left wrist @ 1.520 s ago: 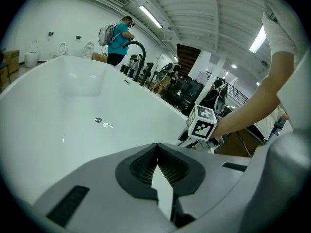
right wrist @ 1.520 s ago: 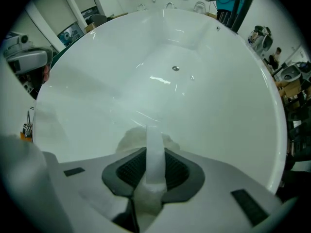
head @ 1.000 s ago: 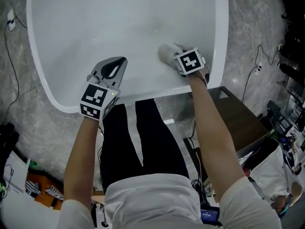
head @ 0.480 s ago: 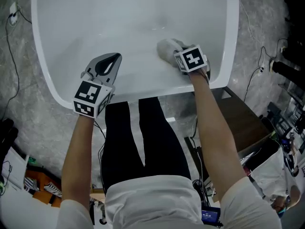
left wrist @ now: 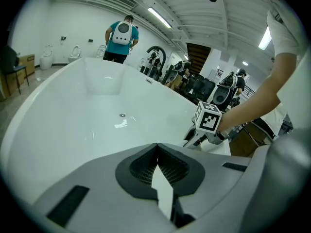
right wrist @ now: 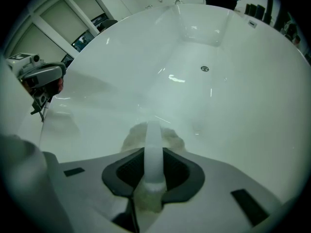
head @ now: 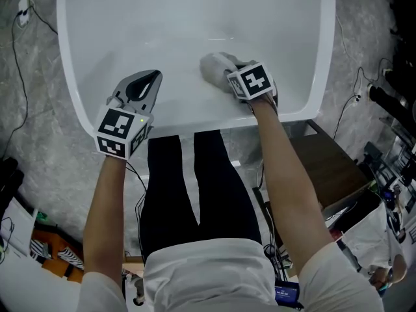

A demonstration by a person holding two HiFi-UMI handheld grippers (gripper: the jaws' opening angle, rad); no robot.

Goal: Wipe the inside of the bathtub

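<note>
The right gripper (right wrist: 153, 154) is clamped on a pale, fuzzy cloth (right wrist: 150, 136). A fold of it runs up between the jaws, and the rest bunches out ahead of them. The cloth lies pressed against the near sloping wall of the bathtub (right wrist: 233, 110), just inside the rim. That suits a wiping stroke: a firm pinch probably keeps the cloth from slipping as it drags over the smooth wall.

The left gripper (left wrist: 156, 147) is closed with nothing between its jaws. It hangs over the same near wall, well apart from the cloth. It seems parked out of the way, since the wiping needs only one gripper. I cannot tell whether it touches the wall.

The head view takes in both grippers, the person's arms and the near end of the tub. It does not show how the cloth sits in the jaws; only the right gripper view does. Both gripper views look along the length of the tub and pick up the drain (right wrist: 205, 69) on its floor, which the head view does not show plainly. The left gripper view alone catches the marker cube (left wrist: 211, 122) of the right gripper from the side.
</note>
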